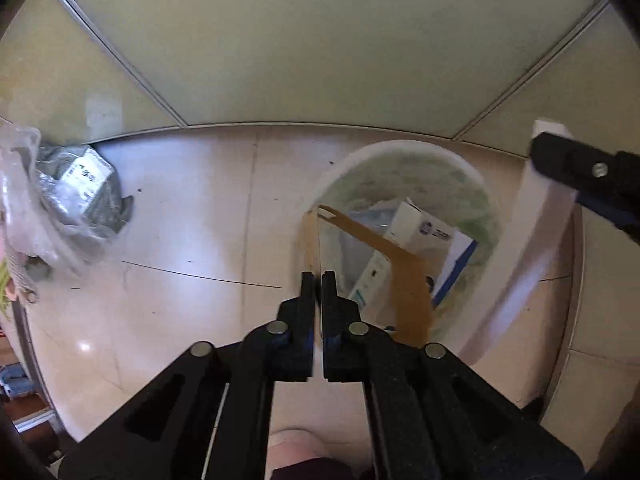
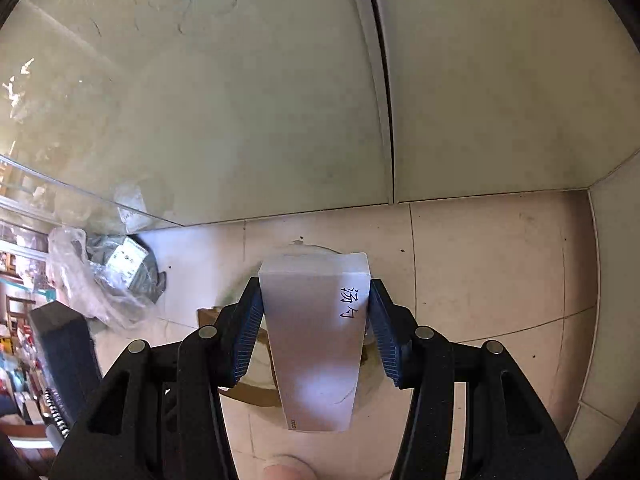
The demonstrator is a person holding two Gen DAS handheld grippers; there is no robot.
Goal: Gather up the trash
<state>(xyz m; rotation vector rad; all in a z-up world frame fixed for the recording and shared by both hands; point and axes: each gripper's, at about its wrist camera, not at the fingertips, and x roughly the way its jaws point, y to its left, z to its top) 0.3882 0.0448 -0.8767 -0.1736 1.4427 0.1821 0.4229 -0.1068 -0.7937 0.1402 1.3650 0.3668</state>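
My left gripper [image 1: 319, 280] points down at the floor and is shut on the thin edge of a brown cardboard piece [image 1: 408, 280]. The cardboard hangs into a white bin [image 1: 360, 156] that holds white boxes [image 1: 420, 228]. My right gripper [image 2: 316, 300] is shut on a long white box [image 2: 316, 340] with handwritten characters on its top. In the left wrist view this white box [image 1: 536, 232] hangs just right of the bin's rim. In the right wrist view the box hides most of the bin.
A clear plastic bag [image 1: 72, 200] of grey packets lies on the tiled floor [image 1: 200, 240] to the left, against pale green wall panels [image 1: 320, 40]. Cluttered shelves stand at the far left [image 2: 16, 280]. A fingertip [image 2: 284, 468] shows at the bottom edge.
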